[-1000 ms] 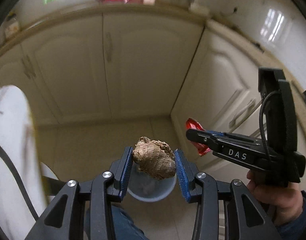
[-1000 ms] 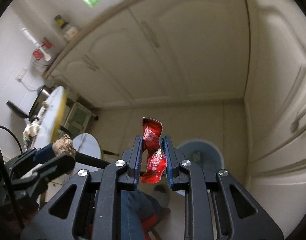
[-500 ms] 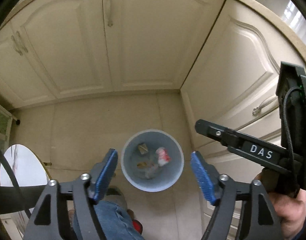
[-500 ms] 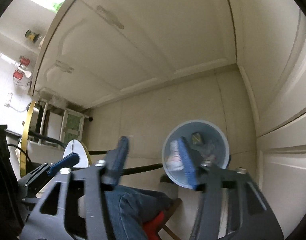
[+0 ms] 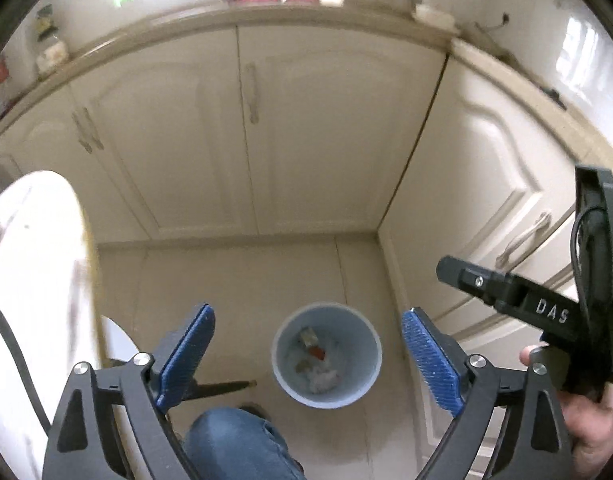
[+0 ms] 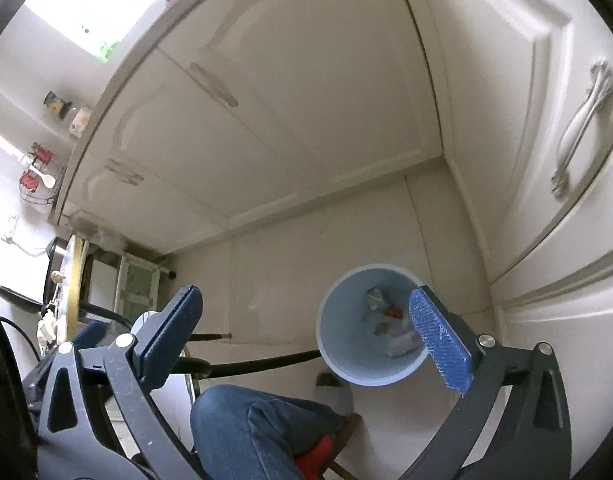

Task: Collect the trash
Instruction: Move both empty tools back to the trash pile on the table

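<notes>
A pale blue trash bin stands on the floor in the cabinet corner, also in the right wrist view. Trash lies inside it, including a red wrapper and crumpled paper. My left gripper is wide open and empty, held high above the bin. My right gripper is also wide open and empty above the bin; its body shows in the left wrist view, held by a hand.
Cream cabinet doors close the corner behind and to the right of the bin. A white round table with a yellow edge is at the left. The person's jeans-clad knee is just below the grippers.
One second ago the left gripper held a brown lump and the right a red wrapper. Both opened, the pieces fell into the bin. Since then both grippers tilted up, still open.
</notes>
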Demonstrator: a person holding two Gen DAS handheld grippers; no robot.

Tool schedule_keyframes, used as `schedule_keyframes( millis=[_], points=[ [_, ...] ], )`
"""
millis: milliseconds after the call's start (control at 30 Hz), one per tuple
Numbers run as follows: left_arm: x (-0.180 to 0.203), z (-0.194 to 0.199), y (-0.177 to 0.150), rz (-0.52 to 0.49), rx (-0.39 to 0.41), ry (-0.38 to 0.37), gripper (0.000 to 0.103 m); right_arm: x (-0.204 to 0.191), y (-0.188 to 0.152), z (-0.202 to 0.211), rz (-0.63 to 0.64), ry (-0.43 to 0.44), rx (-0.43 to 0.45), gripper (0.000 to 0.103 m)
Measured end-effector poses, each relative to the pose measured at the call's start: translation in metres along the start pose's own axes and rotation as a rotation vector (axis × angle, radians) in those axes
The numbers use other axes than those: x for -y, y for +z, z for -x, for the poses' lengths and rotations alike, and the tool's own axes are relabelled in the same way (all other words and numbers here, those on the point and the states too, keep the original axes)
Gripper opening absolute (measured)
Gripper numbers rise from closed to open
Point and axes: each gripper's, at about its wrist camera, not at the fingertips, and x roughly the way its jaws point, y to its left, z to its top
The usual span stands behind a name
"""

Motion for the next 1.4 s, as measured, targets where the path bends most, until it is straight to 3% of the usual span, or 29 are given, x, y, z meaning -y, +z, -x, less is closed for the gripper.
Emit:
schedule_keyframes(
  millis=[300, 433, 633, 900, 1067, 1267, 1400],
  points=[
    [-0.033, 0.114, -0.027, 0.056, 0.204, 0.042, 0.096, -0.086, -0.005, 0.075, 0.153, -0.037, 0.152, 0.103],
    [-0.050, 0.165, -0.056, 0.103, 0.290, 0.084, 0.099, -0.142, -0.015, 0.108, 0.268, -0.030, 0.219, 0.103],
    [-0.106, 0.243, -0.110, 0.194, 0.397, 0.201, 0.102, -0.226, -0.044, 0.139, 0.434, 0.021, 0.285, 0.103],
    [-0.158, 0.340, -0.204, 0.303, 0.476, 0.392, 0.102, -0.333, -0.101, 0.151, 0.611, 0.106, 0.316, 0.103],
    [-0.187, 0.372, -0.251, 0.394, 0.484, 0.481, 0.102, -0.393, -0.142, 0.152, 0.739, 0.153, 0.332, 0.103],
    [-0.195, 0.396, -0.279, 0.490, 0.498, 0.546, 0.102, -0.448, -0.182, 0.143, 0.852, 0.213, 0.308, 0.103],
    [-0.194, 0.410, -0.279, 0.532, 0.511, 0.570, 0.102, -0.471, -0.199, 0.134, 0.895, 0.237, 0.292, 0.103]
  ],
)
